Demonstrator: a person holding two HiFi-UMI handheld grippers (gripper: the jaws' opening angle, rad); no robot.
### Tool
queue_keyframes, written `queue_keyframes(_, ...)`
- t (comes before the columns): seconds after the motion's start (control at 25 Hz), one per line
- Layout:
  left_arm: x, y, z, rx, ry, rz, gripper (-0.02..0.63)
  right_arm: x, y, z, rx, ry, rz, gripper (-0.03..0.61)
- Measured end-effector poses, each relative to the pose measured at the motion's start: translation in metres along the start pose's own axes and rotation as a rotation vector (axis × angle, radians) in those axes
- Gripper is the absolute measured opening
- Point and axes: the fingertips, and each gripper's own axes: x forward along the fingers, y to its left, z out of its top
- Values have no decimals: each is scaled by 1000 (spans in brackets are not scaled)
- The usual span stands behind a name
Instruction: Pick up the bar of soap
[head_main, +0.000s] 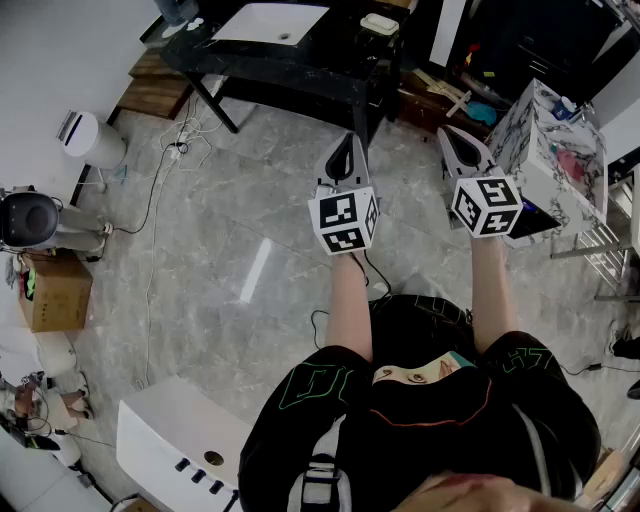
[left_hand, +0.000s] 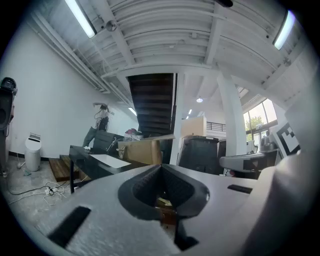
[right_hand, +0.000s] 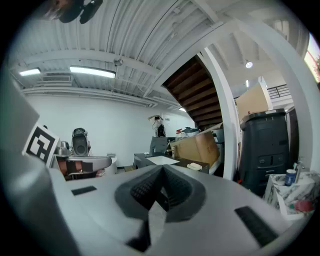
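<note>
The bar of soap (head_main: 379, 24) is a pale block lying on the black table (head_main: 300, 62) at the far side, to the right of a white basin (head_main: 270, 22). In the right gripper view the soap (right_hand: 194, 166) shows small and far off on that table. My left gripper (head_main: 347, 138) and right gripper (head_main: 447, 131) are held side by side over the marble floor, both pointing toward the table and well short of it. The left gripper (left_hand: 161, 169) has its jaws together with nothing between them. The right gripper (right_hand: 162, 169) is likewise shut and empty.
A marble-patterned cabinet (head_main: 552, 150) stands close to the right of the right gripper. Cables (head_main: 160, 190) trail over the floor at the left, near a white bin (head_main: 90, 138) and a cardboard box (head_main: 55, 292). A white unit (head_main: 170, 440) sits at the near left.
</note>
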Motion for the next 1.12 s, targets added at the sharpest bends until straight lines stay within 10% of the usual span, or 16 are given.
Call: queue_keyframes(1.12, -7, 45, 5, -123, -62, 44, 8, 22, 21, 28, -25, -9, 20, 6)
